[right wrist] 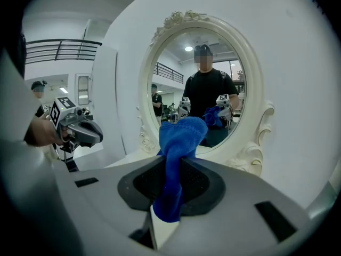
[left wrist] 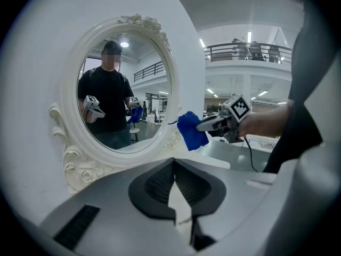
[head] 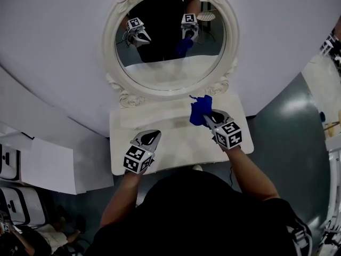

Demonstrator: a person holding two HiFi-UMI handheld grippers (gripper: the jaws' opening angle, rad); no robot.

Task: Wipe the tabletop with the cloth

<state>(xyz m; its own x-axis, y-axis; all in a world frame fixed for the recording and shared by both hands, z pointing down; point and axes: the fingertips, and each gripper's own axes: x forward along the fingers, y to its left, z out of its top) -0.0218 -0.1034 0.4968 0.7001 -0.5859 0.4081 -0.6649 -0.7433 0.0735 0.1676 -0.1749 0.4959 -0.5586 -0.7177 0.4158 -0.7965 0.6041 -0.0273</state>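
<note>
A blue cloth [head: 200, 110] hangs bunched from my right gripper [head: 209, 119], which is shut on it above the back right part of the white tabletop [head: 176, 143]. In the right gripper view the blue cloth [right wrist: 177, 153] is pinched between the jaws and sticks up in front of the mirror. My left gripper [head: 151, 138] hovers over the left half of the tabletop, jaws shut with nothing between them. From the left gripper view the cloth [left wrist: 192, 130] and the right gripper [left wrist: 213, 124] show to the right of the mirror.
An oval mirror with an ornate white frame [head: 171, 36] stands at the back of the small table against a white wall. Grey floor [head: 287, 137] lies to the right. White cabinets [head: 48, 167] stand at the left.
</note>
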